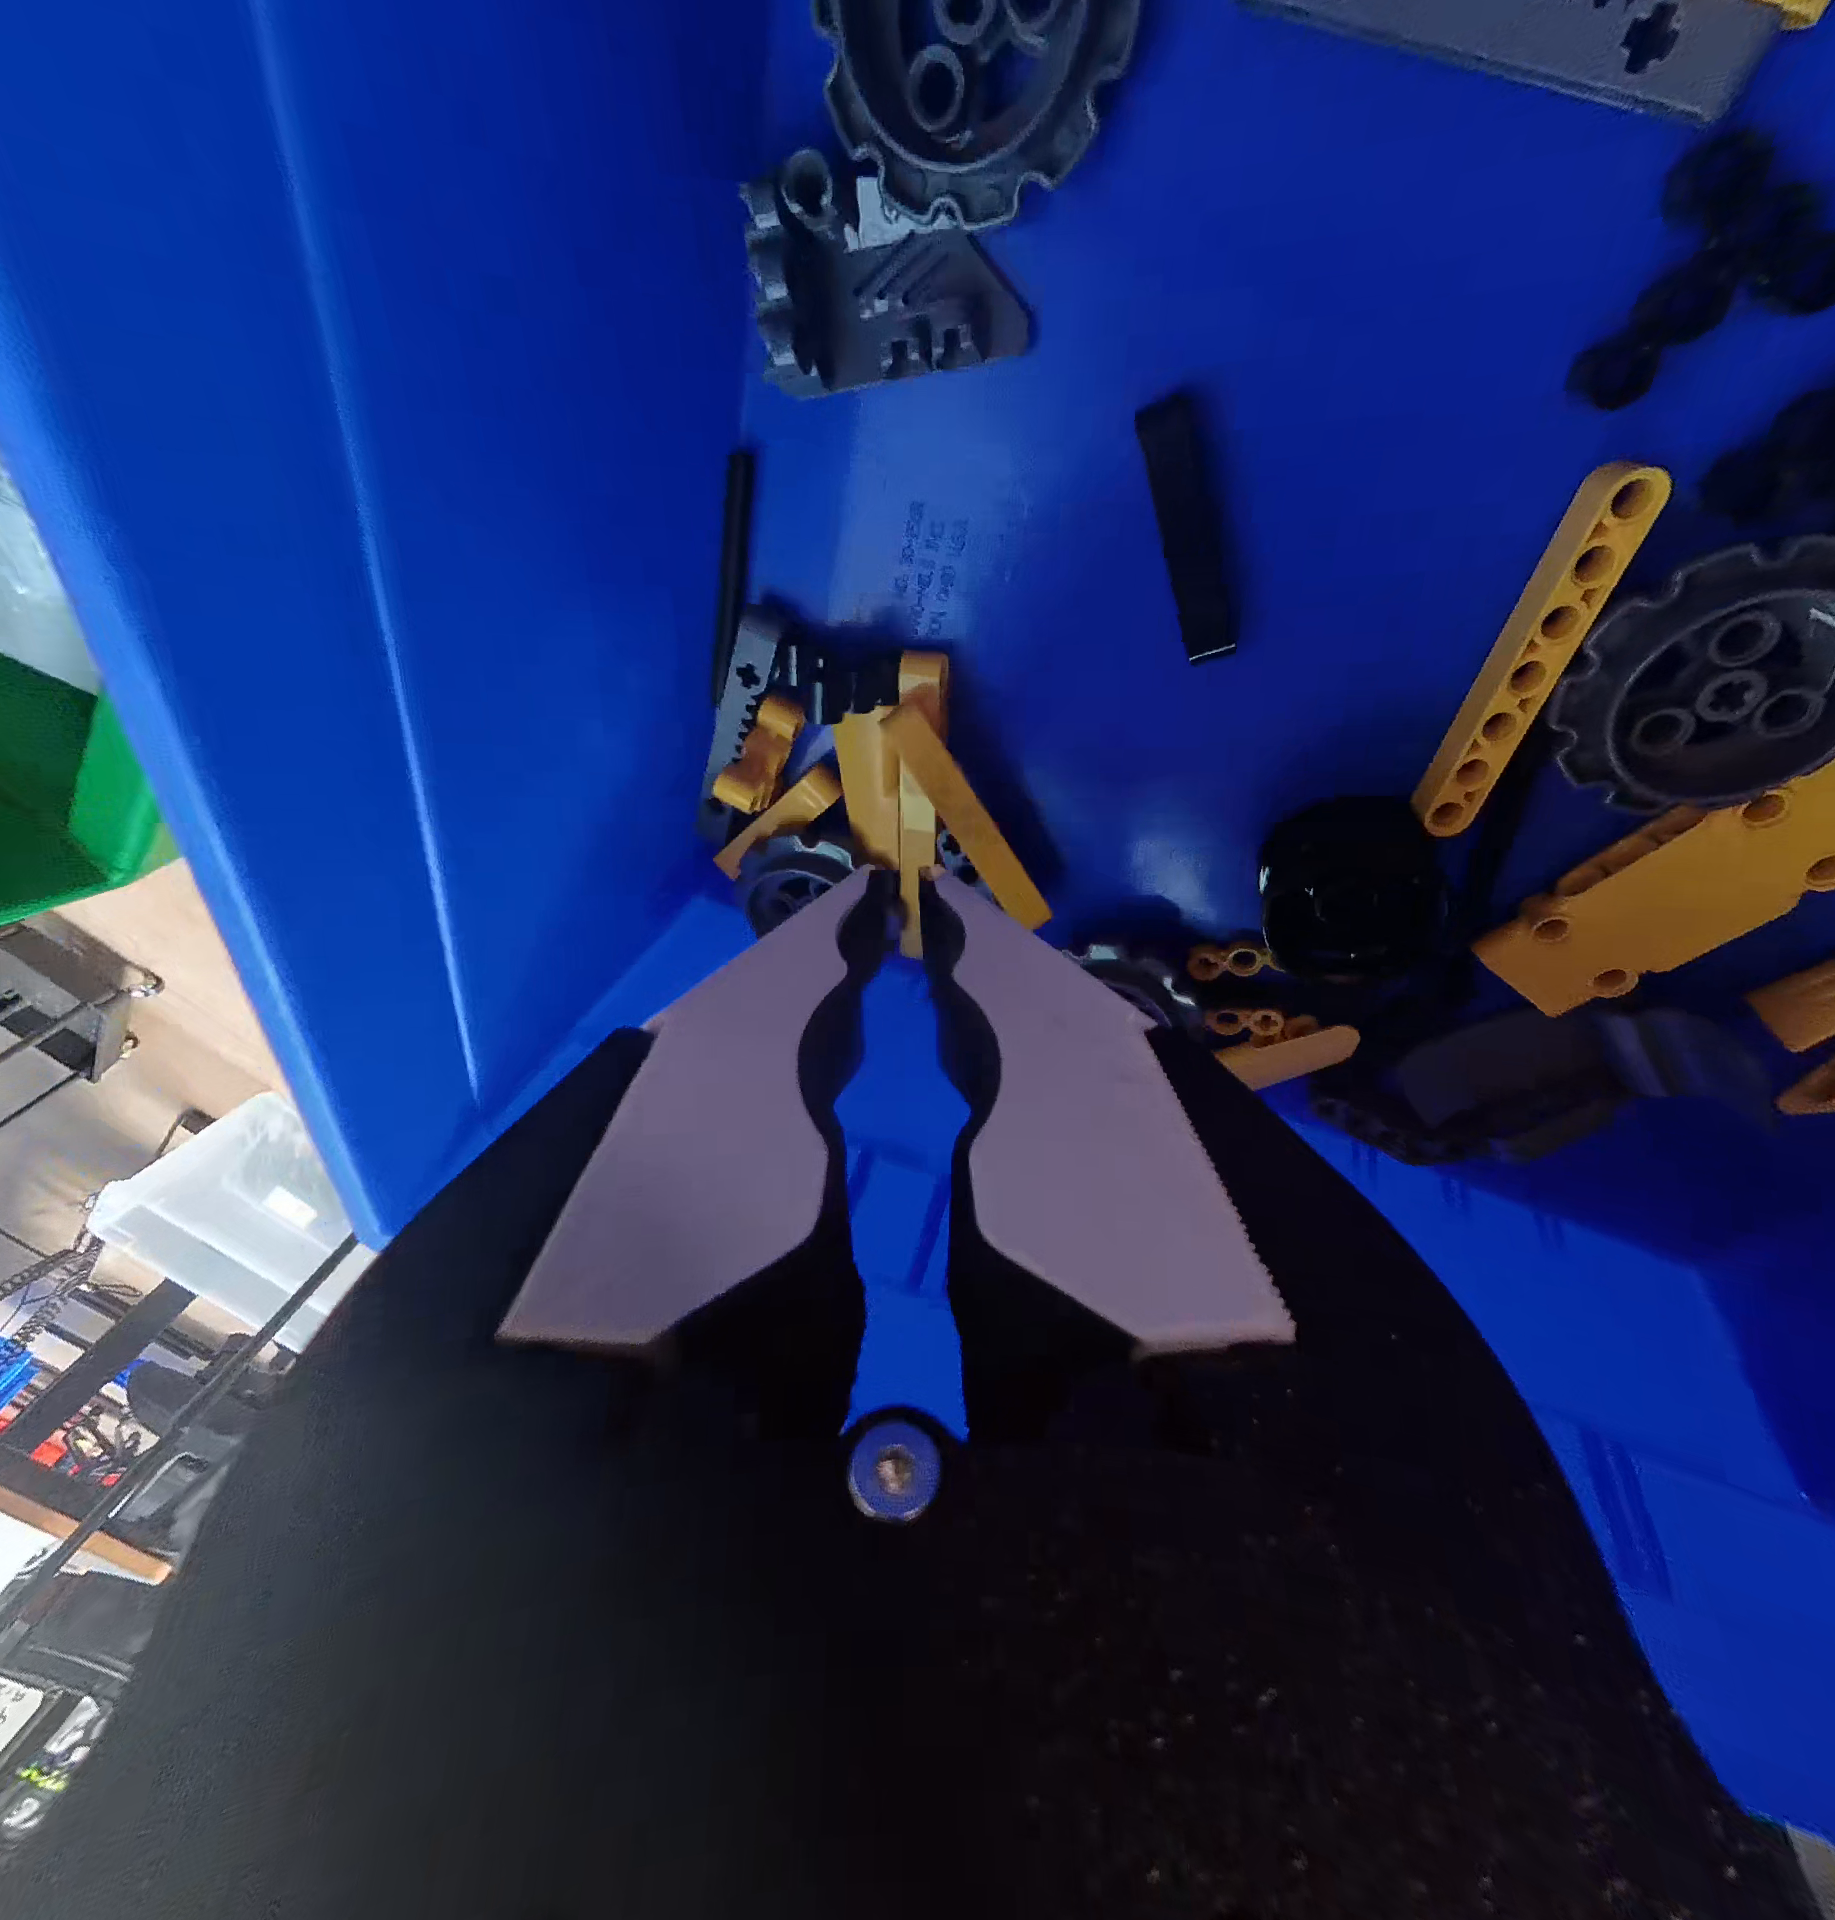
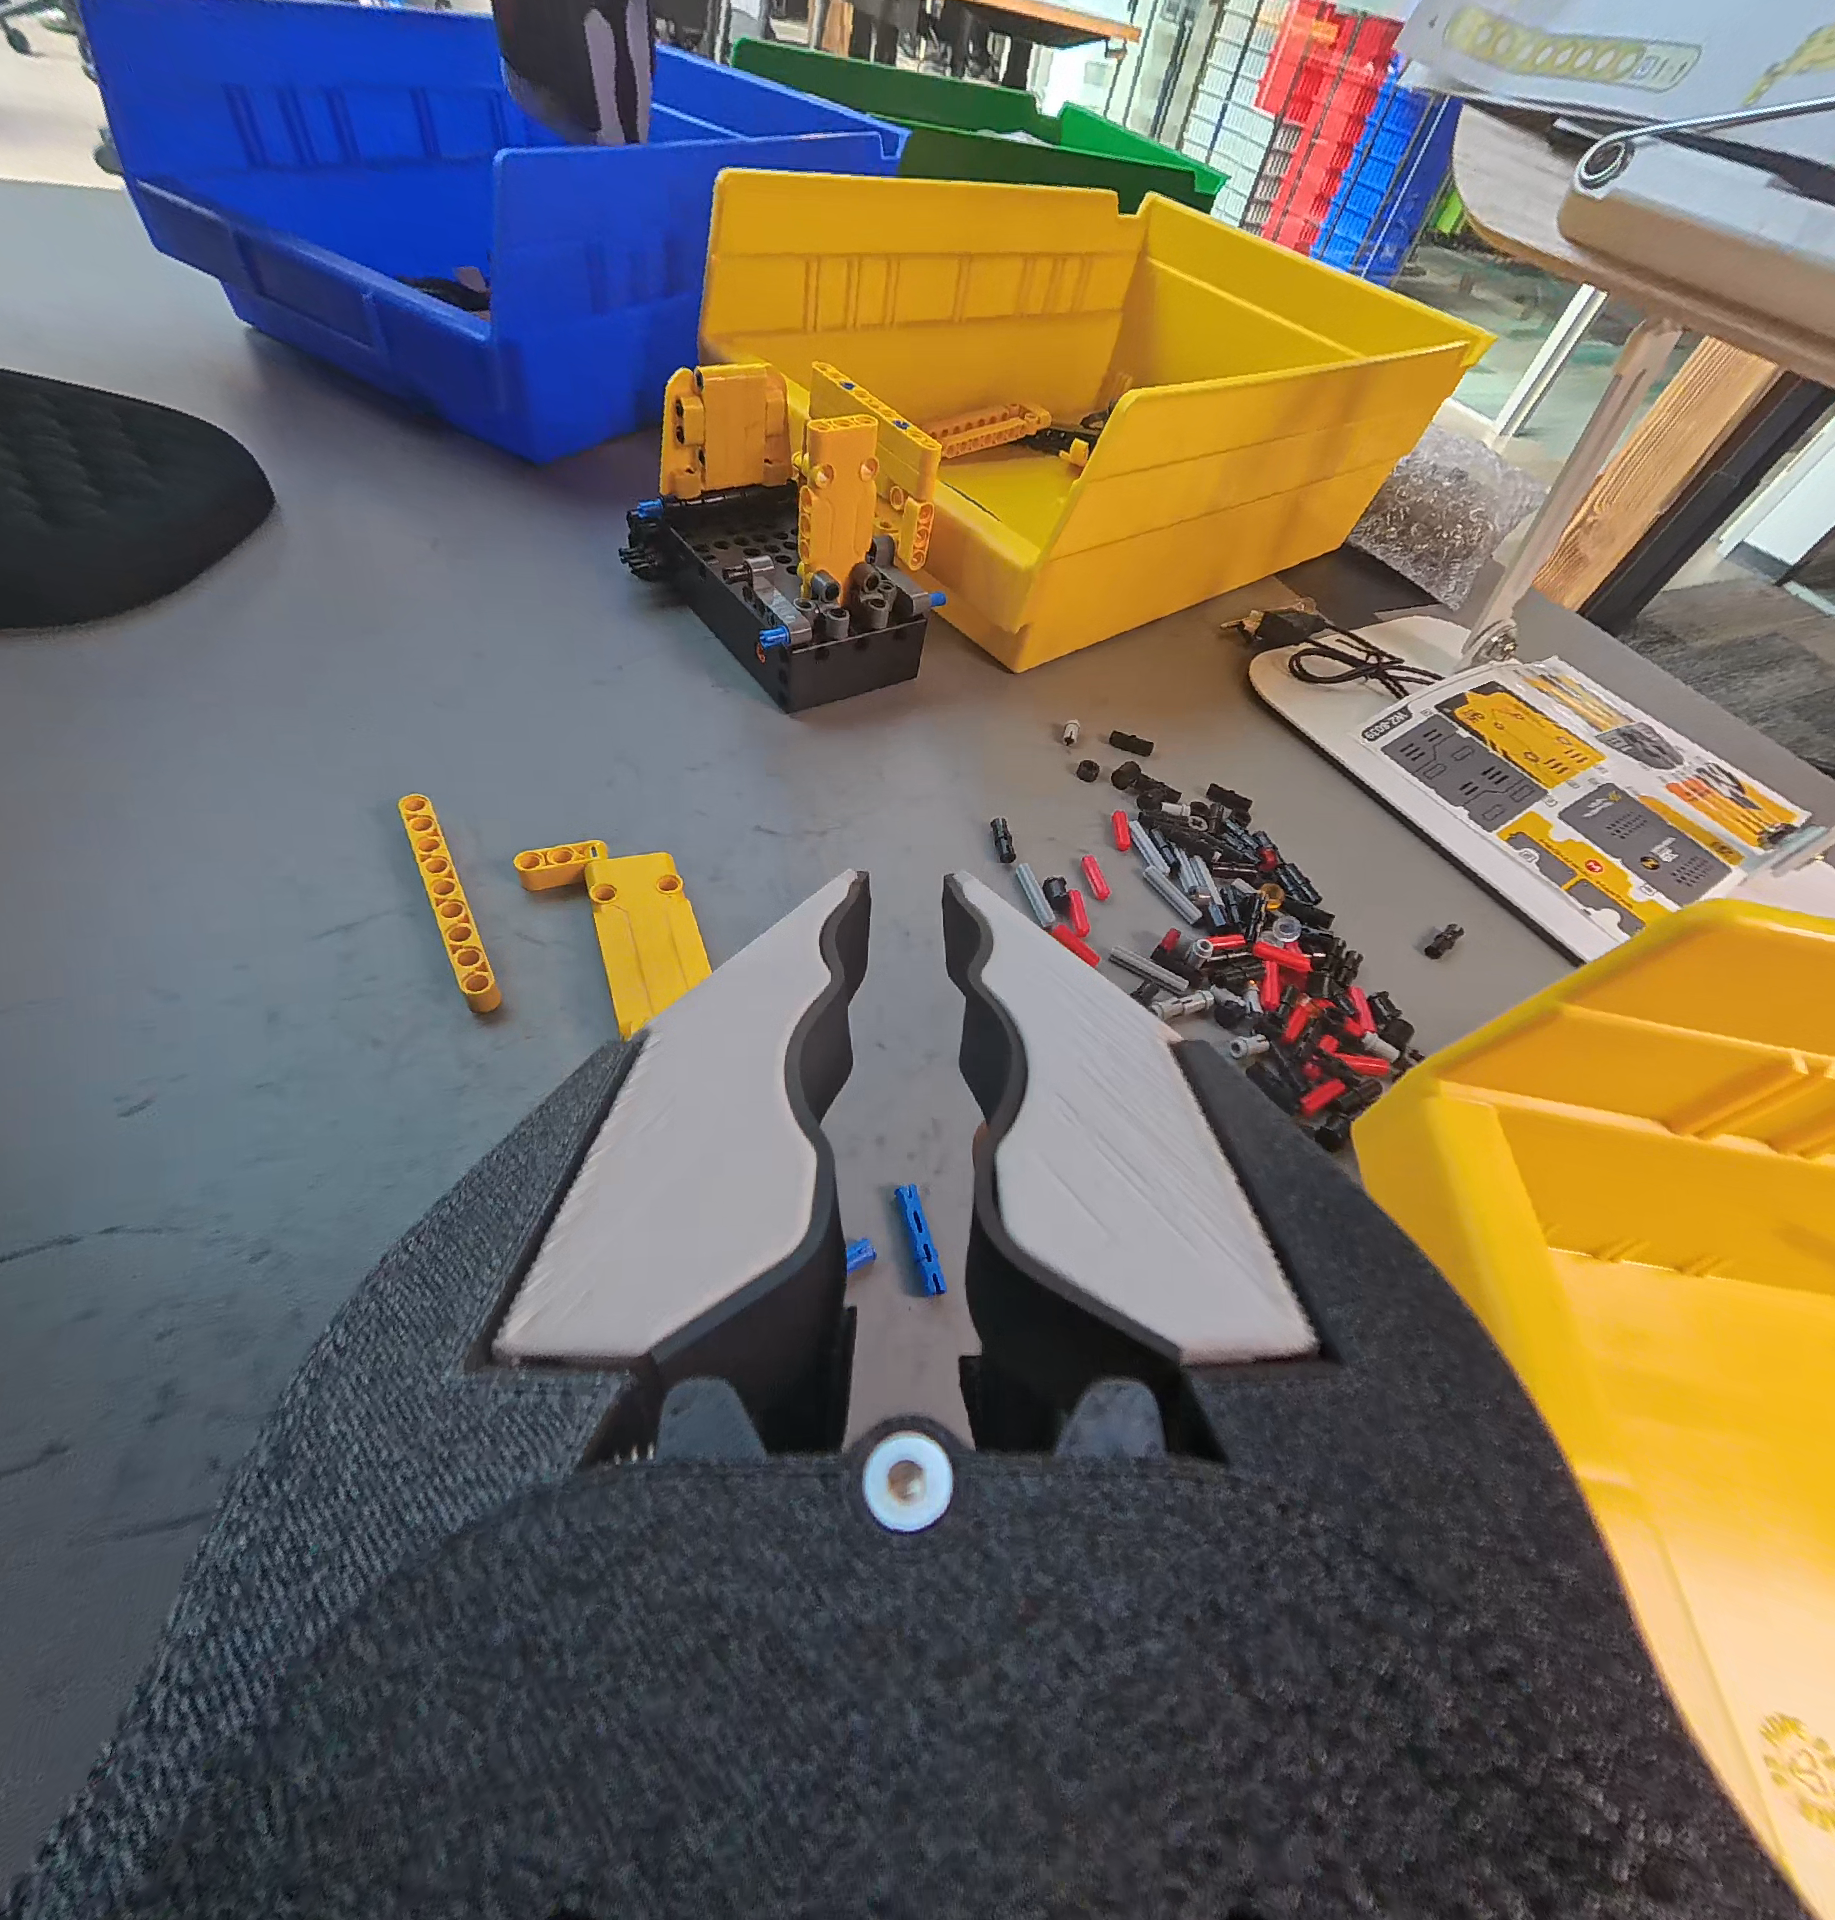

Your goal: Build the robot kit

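Left gripper: the left gripper (image 1: 902, 883) reaches down into a corner of the blue bin (image 1: 477, 520); its jaws are closed almost fully, with the tips pinching the thin edge of a yellow assembly (image 1: 882, 769)
Held thing: a cluster of yellow beams joined to a black toothed part, lying by the bin's wall and corner among other loose bits
Around it in the bin: two dark toothed wheels (image 1: 954, 104) (image 1: 1723, 686), one long yellow beam (image 1: 1547, 644), one black flat bar (image 1: 1188, 530), and several more yellow and black pieces heaped at the right, too tangled to count
Right gripper: the right gripper (image 2: 906, 883) hovers over the grey worktop (image 2: 217, 1039); its jaws stand a narrow gap apart and hold nothing
Under it: two blue pins (image 2: 918, 1236) (image 2: 859, 1254) lie on the worktop, seen through the gap and untouched
Loose yellow pieces: three just left of the tips, a long holed beam (image 2: 448, 902), a short beam (image 2: 560, 862) and a flat panel (image 2: 648, 935)
Pin pile: black, red and grey pins (image 2: 1245, 956) just right of the tips, too many to count
Bins: four, one blue, one green, two yellow (image 2: 1204, 520) (image 2: 1671, 1195)
Part-built model: one (image 2: 788, 540), touching the far yellow bin's front
Printed sheet: one (image 2: 1578, 800)
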A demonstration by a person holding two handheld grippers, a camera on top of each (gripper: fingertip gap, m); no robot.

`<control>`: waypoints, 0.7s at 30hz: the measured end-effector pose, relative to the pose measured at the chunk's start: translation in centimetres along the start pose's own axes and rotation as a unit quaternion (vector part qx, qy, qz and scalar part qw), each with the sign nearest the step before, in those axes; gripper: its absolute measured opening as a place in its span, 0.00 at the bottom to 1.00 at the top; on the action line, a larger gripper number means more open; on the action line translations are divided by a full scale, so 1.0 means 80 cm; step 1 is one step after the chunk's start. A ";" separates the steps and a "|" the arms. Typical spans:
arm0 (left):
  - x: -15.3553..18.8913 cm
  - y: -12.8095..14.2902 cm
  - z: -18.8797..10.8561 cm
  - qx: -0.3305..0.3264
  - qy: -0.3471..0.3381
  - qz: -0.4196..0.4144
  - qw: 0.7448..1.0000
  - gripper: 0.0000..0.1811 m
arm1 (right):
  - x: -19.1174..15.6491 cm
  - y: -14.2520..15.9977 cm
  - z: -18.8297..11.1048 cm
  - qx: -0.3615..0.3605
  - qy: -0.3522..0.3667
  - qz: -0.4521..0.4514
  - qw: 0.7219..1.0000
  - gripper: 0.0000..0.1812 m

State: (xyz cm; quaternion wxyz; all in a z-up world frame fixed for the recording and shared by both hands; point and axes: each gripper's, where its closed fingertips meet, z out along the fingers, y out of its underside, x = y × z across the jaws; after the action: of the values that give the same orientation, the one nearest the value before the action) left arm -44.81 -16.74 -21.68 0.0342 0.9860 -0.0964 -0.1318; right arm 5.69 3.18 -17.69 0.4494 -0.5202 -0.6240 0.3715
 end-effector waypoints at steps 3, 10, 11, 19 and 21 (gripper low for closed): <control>-0.008 0.006 0.000 -0.009 0.001 -0.012 1.000 0.04 | 0.001 0.002 0.000 -0.003 0.002 0.000 1.000 0.07; 0.001 0.005 0.024 -0.032 -0.023 0.033 0.999 0.00 | 0.003 0.004 0.001 -0.005 0.007 0.001 1.000 0.07; 0.003 0.005 0.024 -0.034 -0.026 0.038 0.998 0.00 | 0.003 0.004 0.001 -0.006 0.007 0.001 1.000 0.07; 0.038 0.008 0.015 -0.016 0.042 0.062 0.997 0.00 | 0.000 0.006 0.001 -0.011 0.004 -0.005 1.000 0.07; 0.055 0.011 0.009 -0.012 0.100 0.064 0.993 0.05 | -0.001 0.006 0.001 -0.012 0.001 -0.005 1.000 0.07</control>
State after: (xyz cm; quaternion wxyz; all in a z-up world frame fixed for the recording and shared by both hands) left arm -41.01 -18.50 -23.42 0.0642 0.9855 -0.1538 -0.0315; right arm 5.74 3.22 -18.19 0.4457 -0.5230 -0.6302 0.3615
